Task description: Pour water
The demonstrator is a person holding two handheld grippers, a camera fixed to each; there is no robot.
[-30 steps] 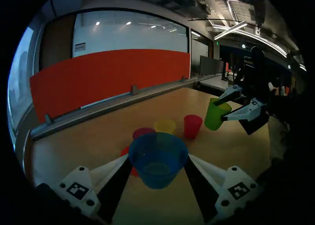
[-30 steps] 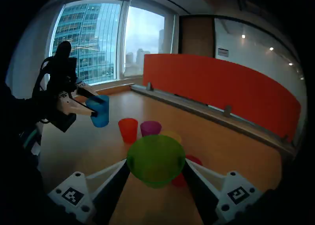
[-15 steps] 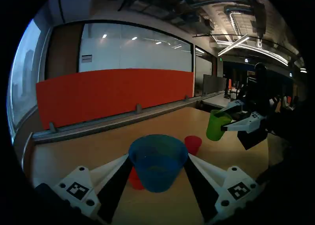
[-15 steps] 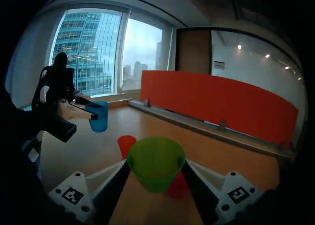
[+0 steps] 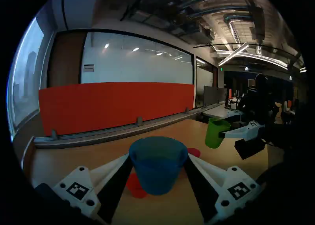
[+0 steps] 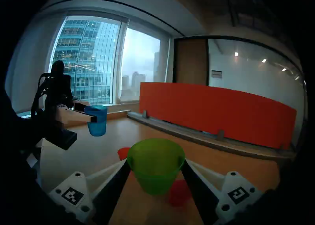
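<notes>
In the left gripper view, my left gripper [image 5: 158,168] is shut on a blue cup [image 5: 158,164], held upright above the wooden table [image 5: 78,162]. Farther right, the right gripper [image 5: 220,133] holds a green cup [image 5: 215,133] in the air. In the right gripper view, my right gripper [image 6: 156,170] is shut on the green cup [image 6: 156,165], also upright. At the left of that view, the left gripper [image 6: 88,115] carries the blue cup [image 6: 96,120]. Both cups hang well above the table, apart from each other.
Red cups [image 5: 136,185] [image 5: 193,151] stand on the table below the blue cup, and red cups [image 6: 179,192] [image 6: 123,152] peek from behind the green one. An orange partition [image 5: 118,103] runs along the table's far edge. Large windows [image 6: 90,63] are beyond the table.
Both grippers have risen with their cups. The table and the cups standing on it have dropped lower in both views; the yellow and purple cups have gone out of sight.
</notes>
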